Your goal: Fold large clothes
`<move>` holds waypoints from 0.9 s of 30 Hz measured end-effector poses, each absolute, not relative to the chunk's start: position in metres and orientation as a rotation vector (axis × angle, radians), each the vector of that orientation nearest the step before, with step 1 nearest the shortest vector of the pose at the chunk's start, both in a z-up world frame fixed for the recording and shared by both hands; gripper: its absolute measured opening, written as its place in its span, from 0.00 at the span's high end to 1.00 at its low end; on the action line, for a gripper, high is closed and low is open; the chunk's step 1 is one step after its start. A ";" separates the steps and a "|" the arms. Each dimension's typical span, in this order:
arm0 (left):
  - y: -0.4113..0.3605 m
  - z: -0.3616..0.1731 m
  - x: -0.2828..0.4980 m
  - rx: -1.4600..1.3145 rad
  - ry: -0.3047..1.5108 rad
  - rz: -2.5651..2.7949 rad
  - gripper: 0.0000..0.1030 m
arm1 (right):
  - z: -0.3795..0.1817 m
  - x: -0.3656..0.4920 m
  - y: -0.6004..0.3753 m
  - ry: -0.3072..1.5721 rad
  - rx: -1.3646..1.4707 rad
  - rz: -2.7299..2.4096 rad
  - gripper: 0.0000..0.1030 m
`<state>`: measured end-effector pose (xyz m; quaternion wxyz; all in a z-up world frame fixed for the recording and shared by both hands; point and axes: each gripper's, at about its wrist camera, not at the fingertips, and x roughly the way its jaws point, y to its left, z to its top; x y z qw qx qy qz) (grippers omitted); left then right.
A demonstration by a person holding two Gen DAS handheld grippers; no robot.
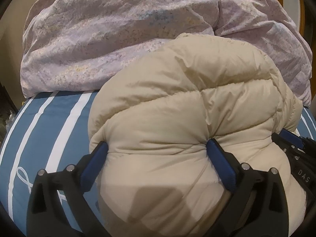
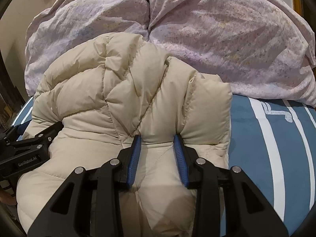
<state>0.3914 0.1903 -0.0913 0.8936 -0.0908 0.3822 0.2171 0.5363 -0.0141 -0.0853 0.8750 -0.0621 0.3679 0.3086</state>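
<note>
Found a cream puffer jacket [image 1: 187, 98] bunched in a thick fold on the bed's blue, white-striped sheet [image 1: 49, 122], its far edge resting against a crumpled lilac duvet [image 1: 98, 39]. Noted the left tool [image 1: 158, 146] spread wide at the jacket's near edge, padding bulging between its blue pads [image 1: 221, 164] and touching both, though hard to say with how much pressure. Noted the right tool [image 2: 158, 138] set narrow, pinching a ridge of the same jacket [image 2: 118, 102] between its ribbed blue pads [image 2: 134, 158], fabric puckered on either side. Placed both tools side by side along that near edge, angled downward, with the left one's black frame visible at the left of the right wrist view.
</note>
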 end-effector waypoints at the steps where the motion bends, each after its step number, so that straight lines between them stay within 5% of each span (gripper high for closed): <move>1: 0.192 -0.092 0.392 -0.193 0.794 0.449 0.03 | -0.086 0.537 -0.015 0.767 -0.127 0.645 0.64; 19: 0.190 -0.091 0.389 -0.199 0.794 0.474 0.02 | -0.084 0.535 -0.019 0.782 -0.115 0.631 0.63; 21: 0.188 -0.087 0.383 -0.209 0.794 0.470 0.02 | -0.076 0.529 -0.025 0.788 -0.102 0.633 0.57; 22: 0.187 -0.083 0.377 -0.214 0.784 0.462 0.02 | -0.072 0.525 -0.029 0.779 -0.093 0.636 0.46; 23: 0.185 -0.080 0.370 -0.215 0.769 0.456 0.02 | -0.067 0.519 -0.035 0.761 -0.082 0.641 0.24; 25: 0.181 -0.074 0.356 -0.213 0.752 0.450 0.02 | -0.057 0.502 -0.045 0.704 -0.077 0.652 0.04; 27: 0.178 -0.068 0.343 -0.212 0.740 0.444 0.02 | -0.050 0.485 -0.051 0.669 -0.097 0.653 0.04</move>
